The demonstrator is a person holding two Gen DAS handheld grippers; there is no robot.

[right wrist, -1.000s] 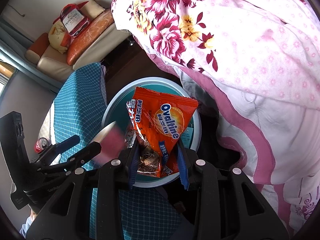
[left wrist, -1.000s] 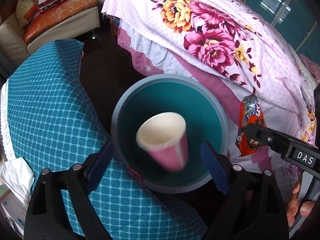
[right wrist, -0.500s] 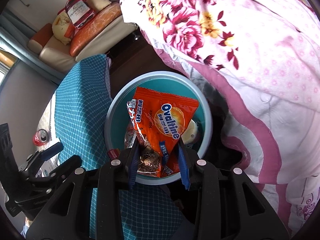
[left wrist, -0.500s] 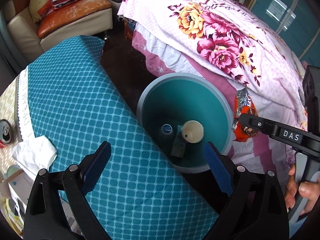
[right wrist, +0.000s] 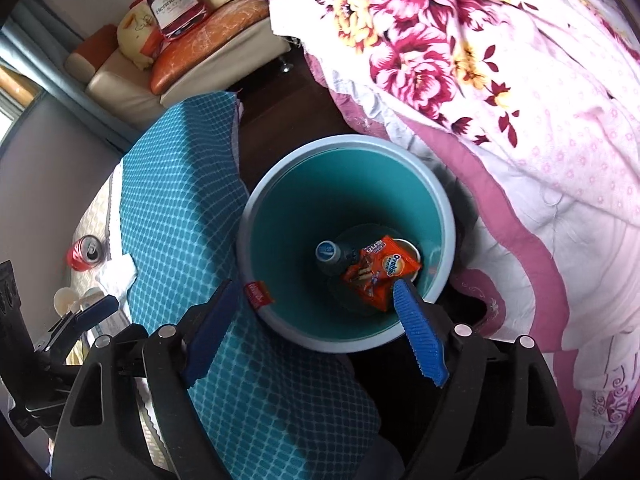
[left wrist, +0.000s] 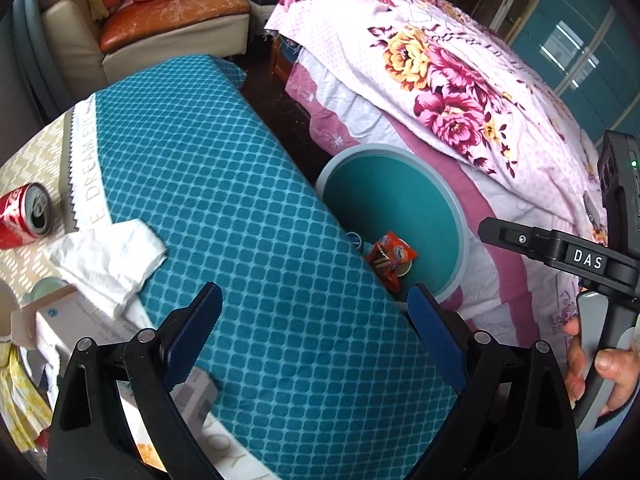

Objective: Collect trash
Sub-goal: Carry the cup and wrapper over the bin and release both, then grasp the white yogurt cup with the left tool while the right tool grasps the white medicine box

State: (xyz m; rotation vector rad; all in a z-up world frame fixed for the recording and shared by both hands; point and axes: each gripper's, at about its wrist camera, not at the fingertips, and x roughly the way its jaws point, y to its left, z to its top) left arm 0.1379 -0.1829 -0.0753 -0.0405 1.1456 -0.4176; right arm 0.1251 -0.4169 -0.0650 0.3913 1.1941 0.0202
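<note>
A teal bin (right wrist: 447,216) with a grey rim stands on the floor between table and bed. At its bottom lie an orange Ovaltine packet (right wrist: 380,274), a paper cup (right wrist: 413,246) under it, and a blue-capped bottle (right wrist: 327,254). My right gripper (right wrist: 314,286) hangs over the bin's near rim, its jaws opening with nothing between them. My left gripper (left wrist: 314,296) is open and empty over the teal tablecloth (left wrist: 224,200), left of the bin (left wrist: 460,216). On the table lie a red cola can (left wrist: 24,216) and a crumpled white tissue (left wrist: 108,256).
A bed with a floral cover (left wrist: 460,92) runs along the right of the bin. A sofa (left wrist: 172,28) stands at the back. Boxes and papers (left wrist: 80,332) crowd the table's near left corner. A person's hand (left wrist: 600,368) holds the right gripper's handle.
The pink cup left my left gripper and landed in the bin. My right gripper opened and the orange packet fell in. My left gripper moved leftward over the table.
</note>
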